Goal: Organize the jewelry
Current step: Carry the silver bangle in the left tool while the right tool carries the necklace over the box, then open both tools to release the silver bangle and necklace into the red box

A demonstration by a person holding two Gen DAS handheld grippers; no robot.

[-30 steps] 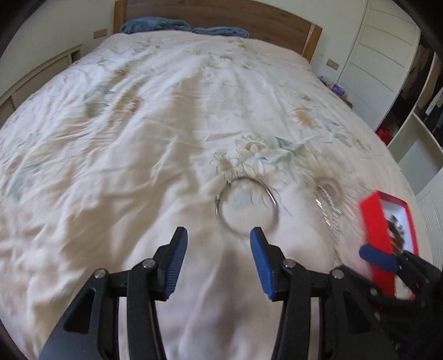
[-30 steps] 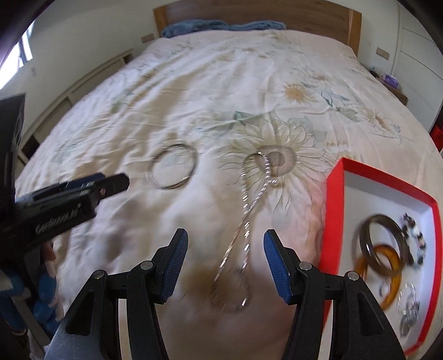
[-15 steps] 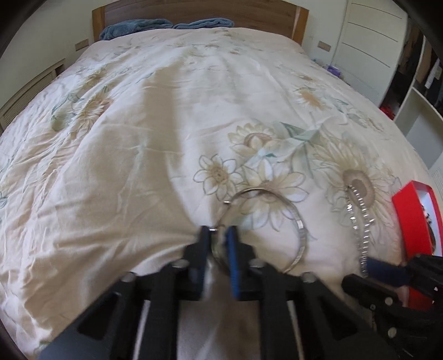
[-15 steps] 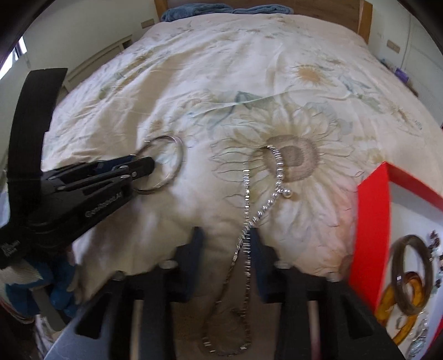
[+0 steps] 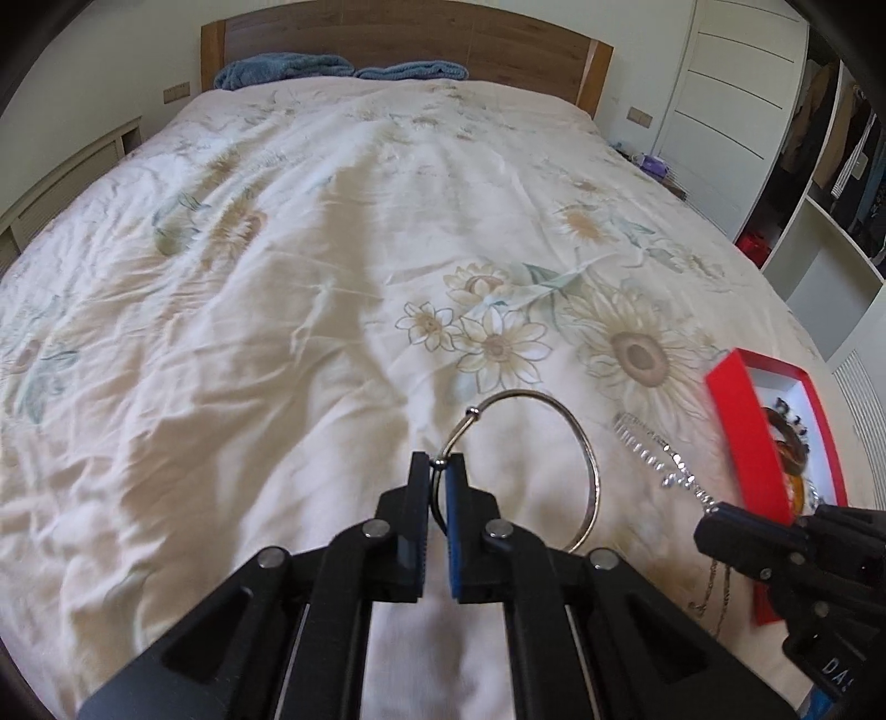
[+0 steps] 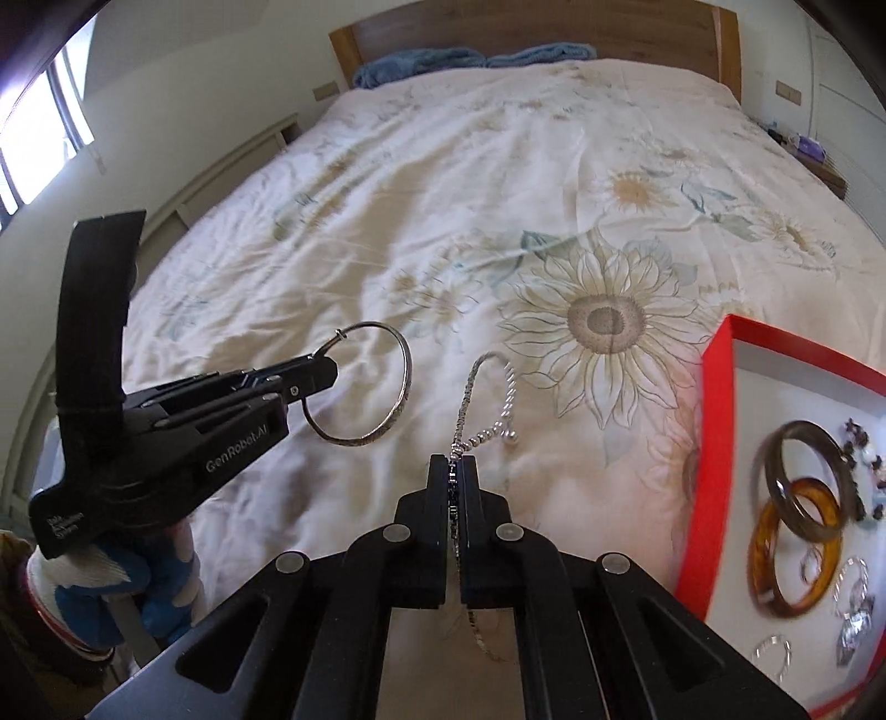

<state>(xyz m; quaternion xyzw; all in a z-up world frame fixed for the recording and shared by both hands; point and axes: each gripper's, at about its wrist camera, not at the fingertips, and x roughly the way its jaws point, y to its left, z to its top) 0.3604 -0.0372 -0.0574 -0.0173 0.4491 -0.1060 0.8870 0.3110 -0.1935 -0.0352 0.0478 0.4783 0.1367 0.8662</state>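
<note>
My left gripper (image 5: 439,462) is shut on a thin silver bangle (image 5: 587,443) and holds it above the bedspread; the same bangle (image 6: 407,382) shows in the right wrist view, held by the left gripper (image 6: 326,370). My right gripper (image 6: 454,465) is shut on a silver chain necklace (image 6: 509,382), whose loop hangs forward and whose tail trails below the jaws. The necklace (image 5: 653,459) also shows in the left wrist view, beside the right gripper (image 5: 714,518). A red jewelry box (image 6: 717,443) with a white inside lies at the right and holds several bangles (image 6: 797,520) and small pieces.
The bed (image 5: 332,277) has a cream sunflower bedspread, a wooden headboard (image 5: 404,39) and blue towels (image 5: 288,66) at the far end. White wardrobe doors (image 5: 720,83) and open shelves stand to the right. A window (image 6: 33,138) is at the left.
Both grippers went from open to shut, the left on the bangle and the right on the necklace, and both pieces have been lifted off the bedspread.
</note>
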